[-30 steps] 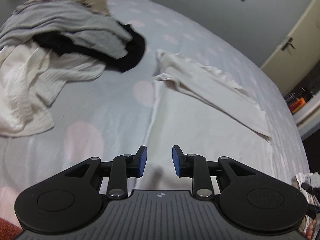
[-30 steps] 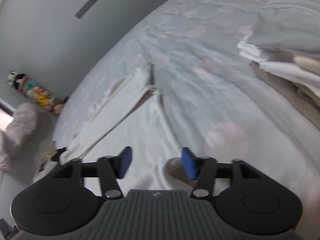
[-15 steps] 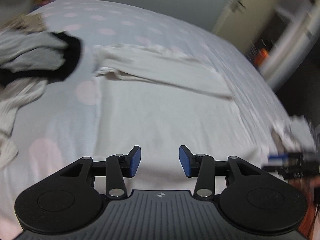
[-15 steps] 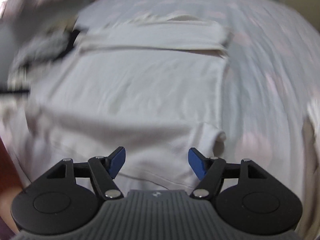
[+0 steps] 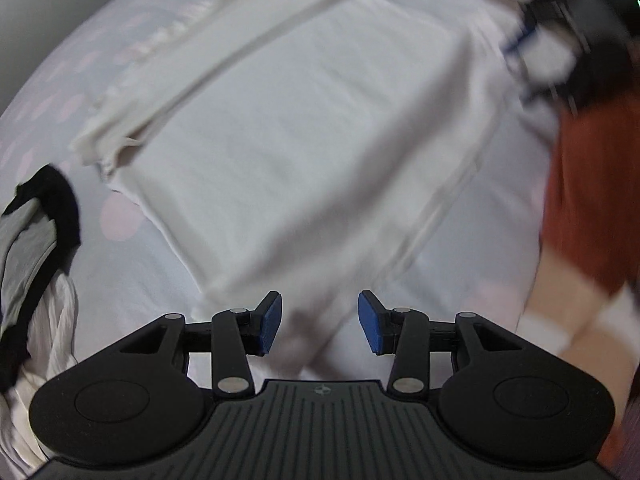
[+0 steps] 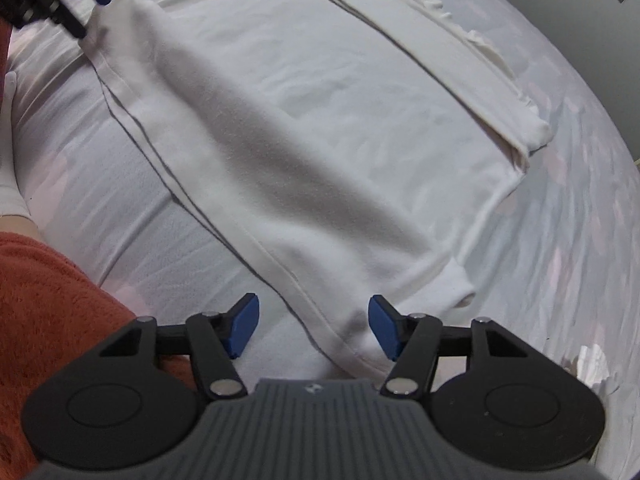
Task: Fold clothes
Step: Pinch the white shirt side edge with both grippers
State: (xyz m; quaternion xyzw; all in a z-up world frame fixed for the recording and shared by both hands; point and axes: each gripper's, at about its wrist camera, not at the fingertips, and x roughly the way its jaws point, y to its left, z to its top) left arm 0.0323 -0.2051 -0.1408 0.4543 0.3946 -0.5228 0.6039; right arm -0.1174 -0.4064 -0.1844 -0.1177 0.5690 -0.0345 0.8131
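We are holding the left hand-held gripper (image 5: 319, 322) with its blue pads spread over the near hem of the white garment (image 5: 304, 128), which is lying flat on the dotted bed sheet (image 5: 132, 264) across the middle of the frame; at the left edge a pile of grey, black and white clothes (image 5: 36, 248) is sitting beside it, apart from the garment; a rust-coloured sleeve (image 5: 592, 200) is filling the right side; the right hand-held gripper (image 6: 314, 328) is also spread, straddling the garment's lower hem and empty; in its upper right a folded sleeve (image 6: 440, 40) is lying across the garment; compared with half a second ago, both views are looking from closer to the hem and the left view has swung round.
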